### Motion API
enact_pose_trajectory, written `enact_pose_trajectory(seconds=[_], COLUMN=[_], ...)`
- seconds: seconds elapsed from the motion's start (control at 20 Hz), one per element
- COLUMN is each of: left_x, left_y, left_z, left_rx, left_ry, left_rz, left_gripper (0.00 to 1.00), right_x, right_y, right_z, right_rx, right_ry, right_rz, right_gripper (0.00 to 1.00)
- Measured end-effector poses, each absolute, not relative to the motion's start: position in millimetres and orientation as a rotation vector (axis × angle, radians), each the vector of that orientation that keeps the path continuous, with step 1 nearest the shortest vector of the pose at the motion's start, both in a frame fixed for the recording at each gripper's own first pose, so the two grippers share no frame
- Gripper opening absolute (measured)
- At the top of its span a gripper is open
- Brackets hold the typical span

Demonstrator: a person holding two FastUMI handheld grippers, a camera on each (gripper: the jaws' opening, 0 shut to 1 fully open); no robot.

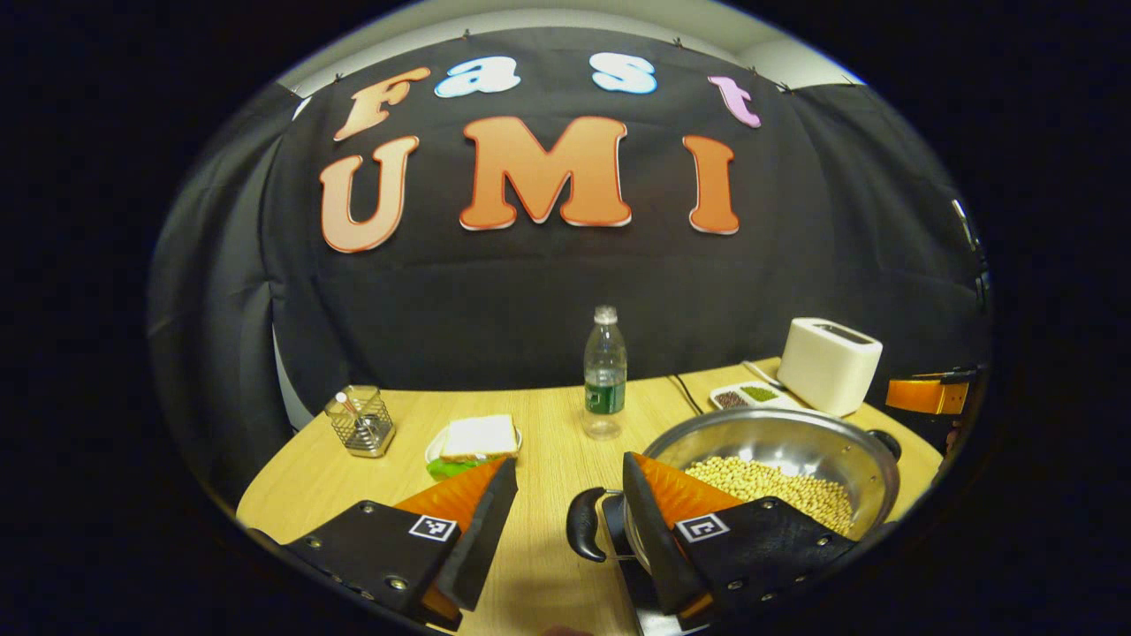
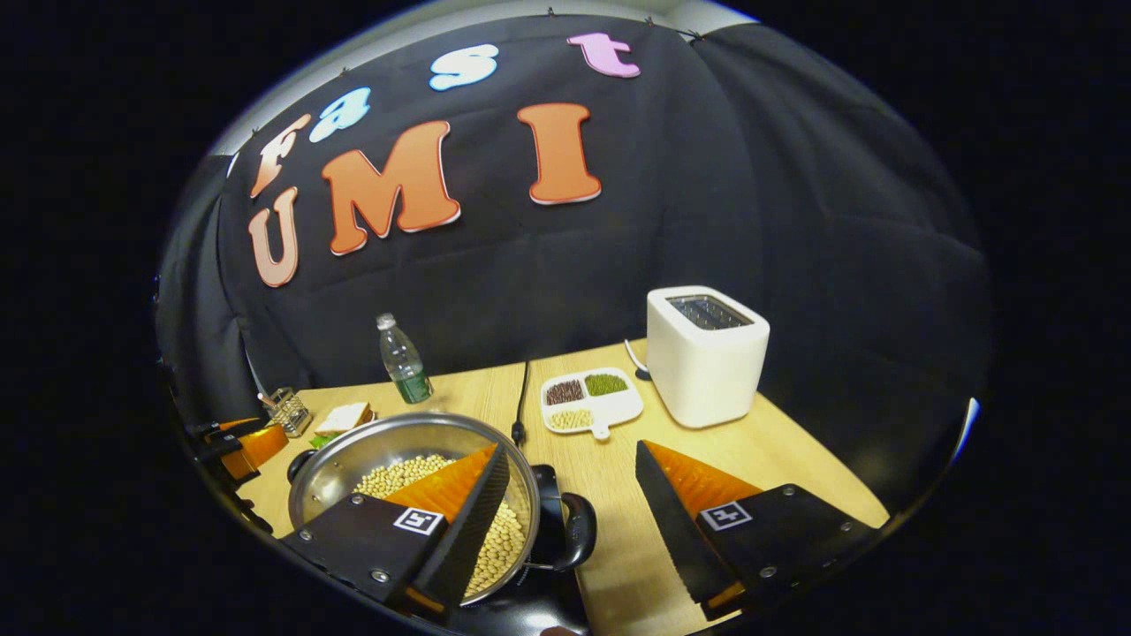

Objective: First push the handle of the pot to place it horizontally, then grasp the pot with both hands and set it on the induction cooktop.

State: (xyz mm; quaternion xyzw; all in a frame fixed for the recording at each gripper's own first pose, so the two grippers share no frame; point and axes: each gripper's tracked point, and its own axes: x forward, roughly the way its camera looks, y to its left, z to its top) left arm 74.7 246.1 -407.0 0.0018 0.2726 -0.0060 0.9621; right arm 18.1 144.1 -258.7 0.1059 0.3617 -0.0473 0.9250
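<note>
The steel pot [image 1: 795, 442] sits near the front edge of the wooden table [image 1: 548, 424], resting on a black cooktop [image 2: 530, 609] whose surface shows under its base in the right gripper view. The pot holds a layer of pale soybeans [image 1: 778, 490] across its bottom.

The left gripper [image 1: 570, 495] is spread wide, its fingers either side of the pot's black loop handle [image 1: 585, 523], with one finger over the pot's rim; neither visibly presses the handle. The right gripper [image 2: 573, 481] is likewise wide apart, astride the opposite handle [image 2: 574, 526], one finger above the beans.

Toward the back edge, a divided white dish [image 2: 590, 402] holds dark red, green and pale beans in separate compartments, just beside a white toaster [image 2: 705, 353]. A plastic water bottle [image 1: 605, 375] stands upright mid-table. At the left corner, a wire mesh holder [image 1: 360, 422] carries a few utensils, near a plate [image 1: 473, 442] bearing a sandwich.
</note>
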Motion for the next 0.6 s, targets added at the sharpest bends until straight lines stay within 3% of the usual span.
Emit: enact_pose_trajectory(seconds=[0.6], left_x=[6], left_y=[327], left_z=[-122], left_rx=[0.013], left_ry=[0.128], left_rz=[0.136], left_gripper=[0.73], right_x=[5], right_y=[140], right_z=[-29], right_rx=[0.113], right_ry=[0.307], right_rz=[-0.005], right_gripper=[0.93])
